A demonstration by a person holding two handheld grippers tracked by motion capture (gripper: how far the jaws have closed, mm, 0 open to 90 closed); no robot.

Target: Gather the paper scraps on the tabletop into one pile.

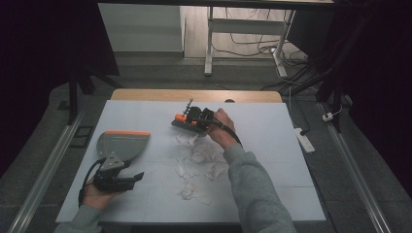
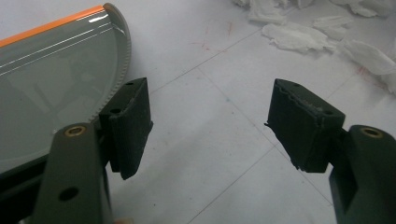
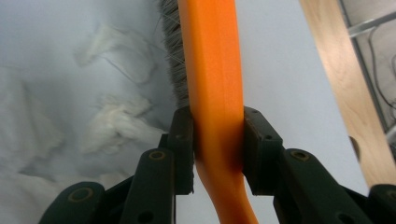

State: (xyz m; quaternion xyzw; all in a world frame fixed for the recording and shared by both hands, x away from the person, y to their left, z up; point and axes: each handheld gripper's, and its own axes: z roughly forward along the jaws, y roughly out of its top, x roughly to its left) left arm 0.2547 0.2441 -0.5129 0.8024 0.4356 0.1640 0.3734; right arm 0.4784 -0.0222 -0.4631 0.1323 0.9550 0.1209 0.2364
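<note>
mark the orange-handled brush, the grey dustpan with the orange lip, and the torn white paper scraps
orange-handled brush (image 3: 212, 70), right gripper view, on the handle.
grey dustpan with the orange lip (image 1: 121, 144), high view, on the pan's flat floor.
torn white paper scraps (image 1: 199, 158), high view, on the pile's middle.

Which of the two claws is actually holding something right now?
The right claw: it is clamped on the orange brush handle beside the paper scraps. The left claw stands open and empty next to the grey dustpan.
</note>
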